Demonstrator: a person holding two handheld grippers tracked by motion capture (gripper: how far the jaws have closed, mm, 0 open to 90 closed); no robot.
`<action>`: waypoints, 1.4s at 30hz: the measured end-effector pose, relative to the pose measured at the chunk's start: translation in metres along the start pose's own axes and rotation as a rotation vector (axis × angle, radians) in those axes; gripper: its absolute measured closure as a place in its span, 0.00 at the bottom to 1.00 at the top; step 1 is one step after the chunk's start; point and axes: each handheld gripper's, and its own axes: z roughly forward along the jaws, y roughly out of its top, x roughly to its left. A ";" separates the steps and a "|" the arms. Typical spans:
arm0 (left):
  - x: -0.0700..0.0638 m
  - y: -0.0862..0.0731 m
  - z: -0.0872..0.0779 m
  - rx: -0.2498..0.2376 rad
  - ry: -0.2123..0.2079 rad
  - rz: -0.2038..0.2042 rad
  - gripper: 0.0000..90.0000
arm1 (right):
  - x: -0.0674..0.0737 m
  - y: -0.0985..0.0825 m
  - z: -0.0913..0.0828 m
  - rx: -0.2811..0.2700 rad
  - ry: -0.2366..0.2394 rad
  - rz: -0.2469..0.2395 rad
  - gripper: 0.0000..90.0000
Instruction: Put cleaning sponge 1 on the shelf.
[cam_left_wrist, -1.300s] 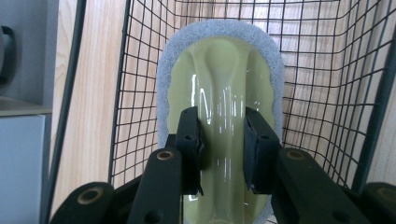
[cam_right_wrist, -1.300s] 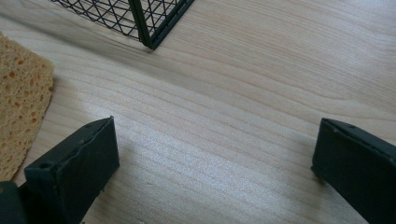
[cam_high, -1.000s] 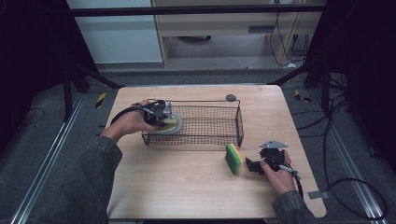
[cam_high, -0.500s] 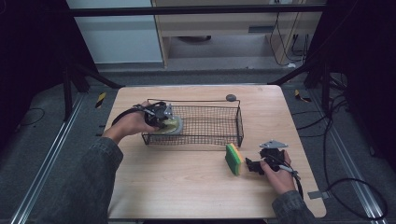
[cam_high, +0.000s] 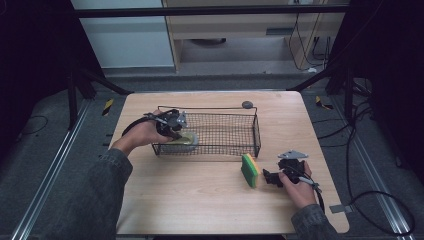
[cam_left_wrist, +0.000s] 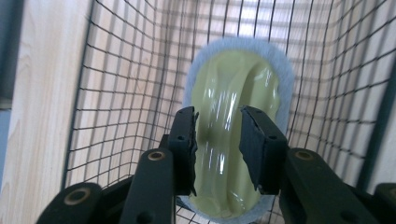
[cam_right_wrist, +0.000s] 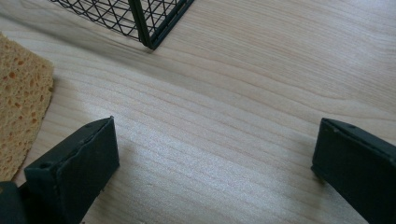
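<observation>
A scrubbing pad (cam_left_wrist: 233, 93) with a pale yellow-green moulded handle and a blue-grey fuzzy rim lies in the left end of a black wire basket (cam_high: 257, 135). My left gripper (cam_high: 177, 136) reaches into that end. In the left gripper view its pads (cam_left_wrist: 187, 149) flank the raised handle ridge and still touch it; the jaws of this gripper (cam_left_wrist: 217, 140) have just been opening a little. A green and yellow sponge (cam_high: 249, 170) stands on its edge in front of the basket's right end. My right gripper (cam_high: 265, 177) rests open on the table just right of the sponge (cam_right_wrist: 18, 107), nothing between its fingers (cam_right_wrist: 74, 163).
The wooden table (cam_high: 200, 200) has bare room in front of the basket and at its left. A small dark round object (cam_high: 247, 104) lies behind the basket. The basket's near corner (cam_right_wrist: 144, 23) sits ahead of my right gripper. Mesh walls (cam_left_wrist: 121, 93) close in around the pad.
</observation>
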 end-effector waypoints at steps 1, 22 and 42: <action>0.000 0.001 -0.005 -0.022 0.009 -0.013 0.71 | 0.000 0.000 0.000 0.000 0.000 0.000 0.01; -0.037 0.004 -0.078 -0.322 0.306 -0.367 0.11 | 0.001 0.000 0.000 0.000 -0.005 0.006 0.01; -0.121 -0.080 -0.050 -0.382 0.368 -0.670 0.07 | 0.002 0.001 0.001 0.001 -0.011 0.015 0.00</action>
